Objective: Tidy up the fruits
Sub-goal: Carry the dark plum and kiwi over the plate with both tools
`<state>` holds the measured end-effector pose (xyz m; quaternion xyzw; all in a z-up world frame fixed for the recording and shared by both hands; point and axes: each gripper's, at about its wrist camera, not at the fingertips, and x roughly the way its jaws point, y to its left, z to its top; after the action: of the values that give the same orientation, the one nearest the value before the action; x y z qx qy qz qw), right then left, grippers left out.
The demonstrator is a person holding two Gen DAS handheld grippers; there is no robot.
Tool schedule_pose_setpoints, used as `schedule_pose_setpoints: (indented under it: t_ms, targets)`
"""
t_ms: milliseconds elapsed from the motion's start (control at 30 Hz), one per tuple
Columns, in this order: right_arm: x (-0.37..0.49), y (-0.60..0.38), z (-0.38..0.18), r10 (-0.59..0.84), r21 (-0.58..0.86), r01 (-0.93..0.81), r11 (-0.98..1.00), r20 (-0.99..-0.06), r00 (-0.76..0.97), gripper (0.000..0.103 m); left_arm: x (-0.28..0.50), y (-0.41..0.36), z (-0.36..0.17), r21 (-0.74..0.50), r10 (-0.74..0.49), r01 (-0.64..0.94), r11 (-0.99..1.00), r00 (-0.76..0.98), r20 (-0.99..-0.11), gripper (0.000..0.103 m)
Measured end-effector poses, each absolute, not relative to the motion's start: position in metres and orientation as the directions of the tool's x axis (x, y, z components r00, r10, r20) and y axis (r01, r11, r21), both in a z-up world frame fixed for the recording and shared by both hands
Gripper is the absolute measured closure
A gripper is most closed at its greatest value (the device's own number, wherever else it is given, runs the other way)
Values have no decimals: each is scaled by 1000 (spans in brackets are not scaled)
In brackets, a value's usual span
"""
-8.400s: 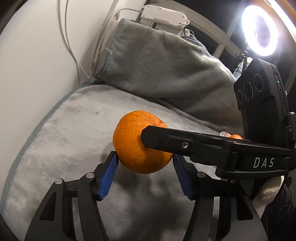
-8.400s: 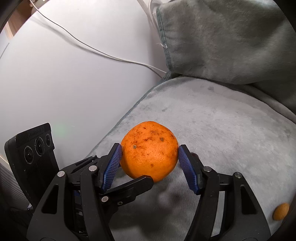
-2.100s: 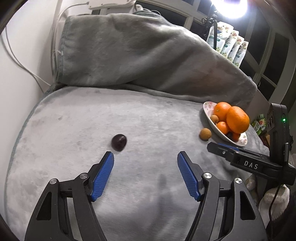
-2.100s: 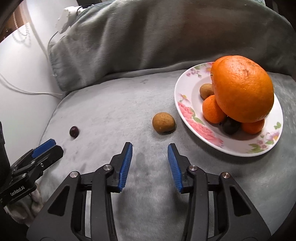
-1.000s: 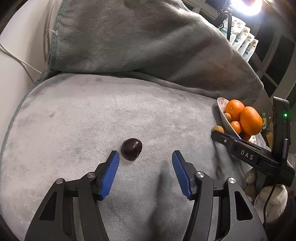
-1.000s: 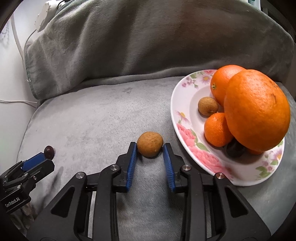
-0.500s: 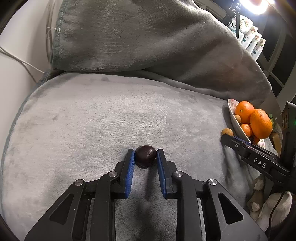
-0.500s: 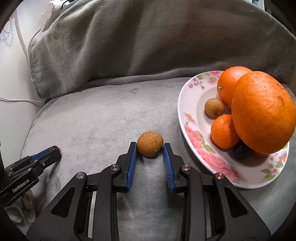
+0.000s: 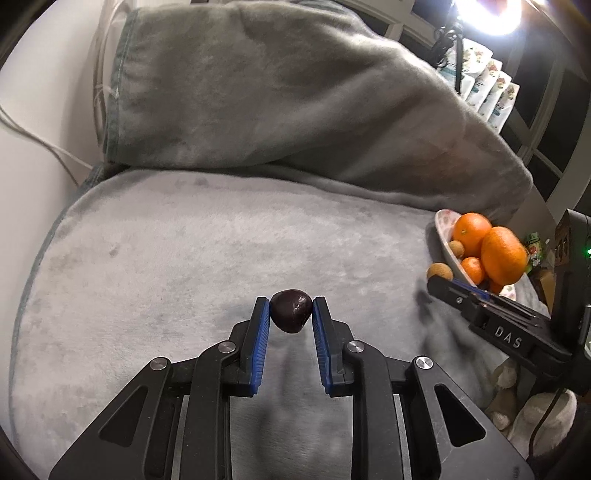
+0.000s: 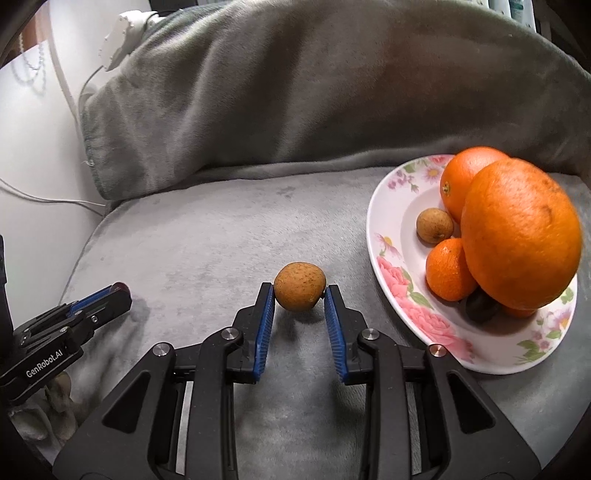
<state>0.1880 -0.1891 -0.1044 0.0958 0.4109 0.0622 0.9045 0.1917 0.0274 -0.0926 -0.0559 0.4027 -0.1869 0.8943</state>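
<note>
My left gripper (image 9: 290,308) is shut on a small dark purple fruit (image 9: 290,311), held just above the grey blanket. My right gripper (image 10: 300,293) is shut on a small brown round fruit (image 10: 300,291), also a little above the blanket, left of the floral plate (image 10: 413,314). The plate carries a big orange (image 10: 521,236), a second orange (image 10: 463,181), a small mandarin (image 10: 448,269), another brown fruit (image 10: 434,225) and a dark fruit (image 10: 480,306). In the left wrist view the plate (image 9: 445,232) and the right gripper (image 9: 448,284) appear at far right. The left gripper (image 10: 110,295) shows at the right wrist view's left edge.
A grey blanket (image 9: 221,251) covers the seat and a bulky backrest (image 9: 295,110). White cables (image 10: 48,199) and a white plug (image 10: 118,33) hang on the wall at left. A bright lamp (image 9: 487,14) and stacked packets (image 9: 484,85) stand beyond the backrest.
The left jaws closed around the dark fruit and lifted it slightly. The right gripper kept its grip on the brown fruit and raised it a little off the blanket.
</note>
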Motion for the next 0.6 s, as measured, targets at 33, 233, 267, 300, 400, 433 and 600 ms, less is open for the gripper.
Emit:
schedule_pose_setpoints:
  t_ms: [33,233,267,300,400,433,600]
  targets:
    - [186,-190,-103,195,227,-38,973,-728,657,74,190,26,-90,-247,-379,292,924,610,-696,81]
    - [170,-199,-89,205,226,-60,972,-701,683,74,182,12,-76,-246,-387,302,921,637,-667,81]
    - [167,-201,-86,206,224,-64,972,-696,688,74,181,10,-74,-248,-390,304,920,639,-664,81]
    - [164,-202,-84,207,222,-69,972,-691,693,74,179,8,-73,-248,-391,305,920,641,-660,81]
    - [155,-208,-77,217,221,-87,971,-677,703,74,172,1,-66,-251,-399,313,916,652,-644,81]
    - [153,-210,-75,219,222,-90,971,-674,706,74,169,-1,-63,-255,-404,315,914,658,-636,81]
    - [138,-222,-61,228,223,-106,969,-645,730,74,160,-14,-50,-267,-423,329,906,678,-601,82]
